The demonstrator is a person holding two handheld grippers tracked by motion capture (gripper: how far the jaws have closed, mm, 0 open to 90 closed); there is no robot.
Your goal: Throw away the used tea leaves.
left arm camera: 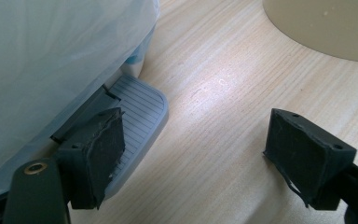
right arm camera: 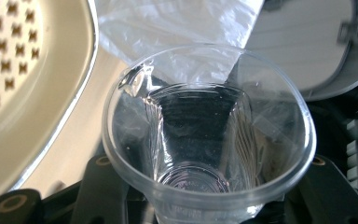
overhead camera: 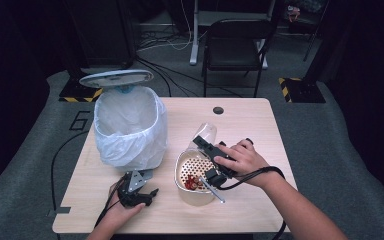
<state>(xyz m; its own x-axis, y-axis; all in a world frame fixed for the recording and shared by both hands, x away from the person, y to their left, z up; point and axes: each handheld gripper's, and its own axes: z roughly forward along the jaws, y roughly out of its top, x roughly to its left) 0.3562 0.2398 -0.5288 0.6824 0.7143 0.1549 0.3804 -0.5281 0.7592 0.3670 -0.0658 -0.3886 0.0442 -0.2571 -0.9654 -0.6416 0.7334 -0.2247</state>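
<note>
Writing: no brand or label can be read on the cup, the colander or the bin; a pale "6" (overhead camera: 81,120) is marked on the grey floor mat left of the desk.
Cup: a clear plastic cup (right arm camera: 208,135) sits between the jaws of the right gripper (overhead camera: 211,150), clamped at its lower part, mouth towards the bin; in the high view the cup (overhead camera: 206,133) is tipped just above the far rim of the colander.
Right gripper: jaws partly closed on the cup, held in the person's right hand (overhead camera: 243,161).
Colander: a cream perforated colander (overhead camera: 194,171) stands near the front middle of the desk, red scraps (overhead camera: 192,182) inside, a metal utensil (overhead camera: 213,190) leaning over its near rim.
Bin: a lined pedal bin (overhead camera: 129,127) stands at the left of the desk, lid (overhead camera: 116,78) raised; its grey pedal (left arm camera: 137,114) lies just beside one jaw.
Left gripper: the left gripper (overhead camera: 136,191) rests low at the bin's foot, jaws apart with only bare wood between them.
Edges and room: the desk (overhead camera: 245,120) is open at the right and far side, a round hole (overhead camera: 218,110) near its far edge; the colander is near the front edge.
</note>
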